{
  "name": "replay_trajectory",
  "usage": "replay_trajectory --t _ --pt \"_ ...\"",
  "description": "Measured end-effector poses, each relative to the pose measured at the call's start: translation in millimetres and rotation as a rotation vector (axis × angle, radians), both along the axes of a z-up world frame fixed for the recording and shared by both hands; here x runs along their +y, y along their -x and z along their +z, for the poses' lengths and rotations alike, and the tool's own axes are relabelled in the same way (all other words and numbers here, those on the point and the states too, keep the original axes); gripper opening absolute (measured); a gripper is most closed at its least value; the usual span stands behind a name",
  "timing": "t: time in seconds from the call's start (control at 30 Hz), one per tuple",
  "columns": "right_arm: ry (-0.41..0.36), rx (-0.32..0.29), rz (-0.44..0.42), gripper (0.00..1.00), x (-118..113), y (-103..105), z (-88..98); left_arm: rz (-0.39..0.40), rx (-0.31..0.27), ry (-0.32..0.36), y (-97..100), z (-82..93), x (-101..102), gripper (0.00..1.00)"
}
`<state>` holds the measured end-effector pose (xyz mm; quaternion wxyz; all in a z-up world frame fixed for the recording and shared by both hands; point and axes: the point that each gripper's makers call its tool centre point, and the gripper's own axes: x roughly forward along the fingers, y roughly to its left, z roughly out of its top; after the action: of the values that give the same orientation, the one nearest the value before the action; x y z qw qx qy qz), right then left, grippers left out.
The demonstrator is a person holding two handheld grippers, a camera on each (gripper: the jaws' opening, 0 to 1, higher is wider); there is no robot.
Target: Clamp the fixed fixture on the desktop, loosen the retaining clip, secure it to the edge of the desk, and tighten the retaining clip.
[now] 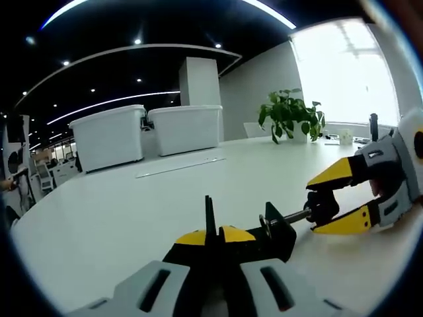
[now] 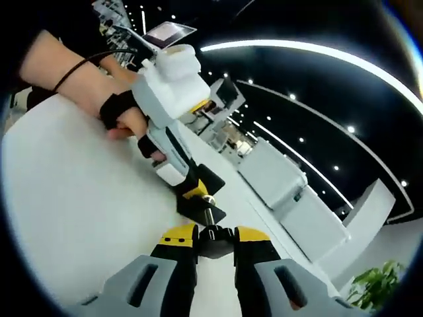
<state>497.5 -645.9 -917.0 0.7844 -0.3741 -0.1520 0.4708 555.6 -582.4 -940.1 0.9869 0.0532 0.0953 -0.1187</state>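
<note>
Black clamp fixture [image 1: 276,232] on white desk [image 1: 119,218]: left gripper [image 1: 215,236] jaws closed on its body; right gripper [image 1: 328,206] jaws pinch its screw knob [image 1: 322,206]

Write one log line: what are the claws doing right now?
left claw: shut on black clamp | right claw: shut on clamp knob | place: white desk | step: turning screw, likely

Bright window [image 1: 347,66] at two o'clock in the left gripper view blows out to white glare. Ceiling strip lights [image 2: 310,56] streak across dark ceilings. Fisheye bending curves edges; white desk [image 1: 99,224] evenly lit.
</note>
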Motion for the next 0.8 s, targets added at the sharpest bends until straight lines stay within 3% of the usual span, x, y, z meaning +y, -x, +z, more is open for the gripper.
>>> replay_trajectory --t 0.17,0.47,0.8 --pt "0.004 -0.007 0.001 0.20 -0.1 0.0 0.0 0.000 0.000 0.000 1.1 -0.1 -0.6 0.06" --pt "0.075 -0.132 -0.003 0.20 1.7 2.8 -2.5 0.001 0.000 0.000 -0.3 0.3 0.0 0.06" --pt "0.076 -0.133 0.001 0.21 1.6 1.1 -1.5 0.001 0.000 0.000 0.2 0.0 -0.2 0.06"
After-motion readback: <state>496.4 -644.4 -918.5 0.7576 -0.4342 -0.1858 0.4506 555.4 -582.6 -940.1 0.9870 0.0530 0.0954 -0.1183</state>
